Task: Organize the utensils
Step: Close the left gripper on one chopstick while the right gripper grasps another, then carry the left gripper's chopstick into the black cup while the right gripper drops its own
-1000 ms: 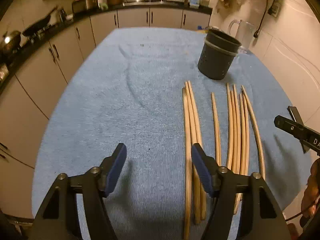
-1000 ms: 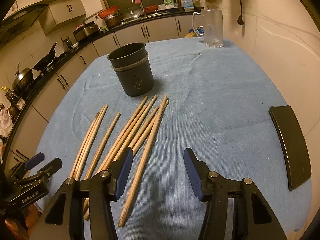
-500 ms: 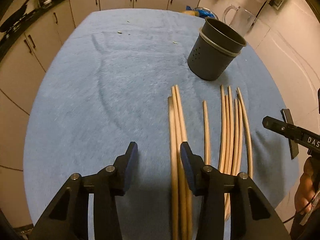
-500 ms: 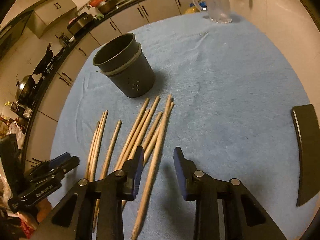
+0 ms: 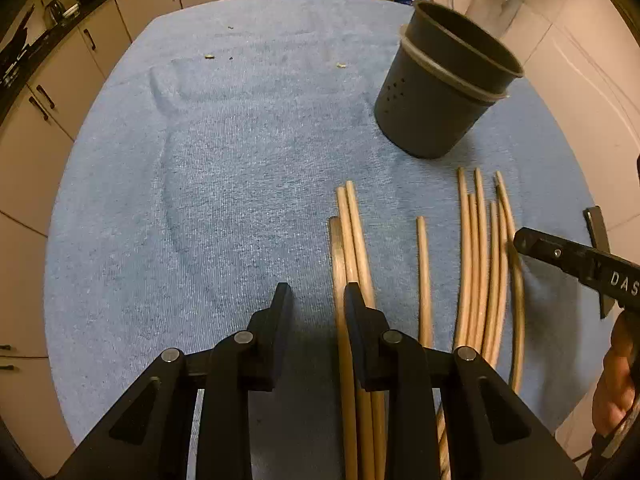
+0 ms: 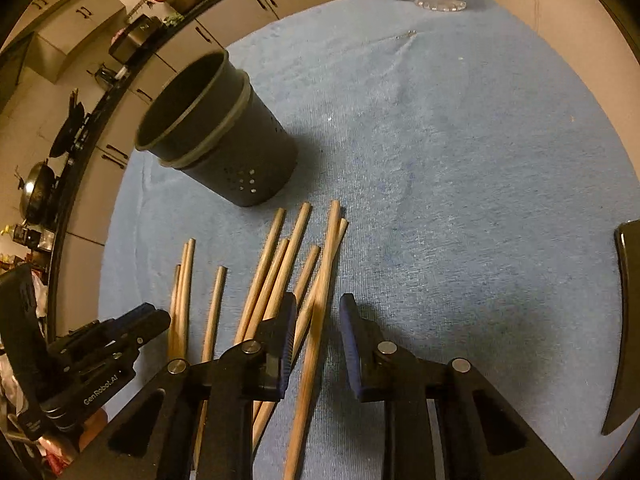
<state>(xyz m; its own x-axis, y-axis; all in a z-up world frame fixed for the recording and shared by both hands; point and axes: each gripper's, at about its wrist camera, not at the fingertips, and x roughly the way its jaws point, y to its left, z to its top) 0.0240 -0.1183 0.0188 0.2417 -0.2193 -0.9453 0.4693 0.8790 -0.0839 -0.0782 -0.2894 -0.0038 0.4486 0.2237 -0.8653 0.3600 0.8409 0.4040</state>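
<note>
Lying loose on the blue towel that covers the bench are the wooden chopsticks, roughly side by side, their far tips near the dark utensil holder, which stands upright and apart from them. Left gripper has just been closing; jaws now narrow, a leftmost chopstick passes by the right jaw, cannot tell if it sits inside the gap; pads not pressing anything. Right gripper also has just been closing, one chopstick runs through the gap between its jaws, gap visible on the right side, not clamped. Glass jug stands behind the holder. Black flat object lies at the towel's right edge.
</note>
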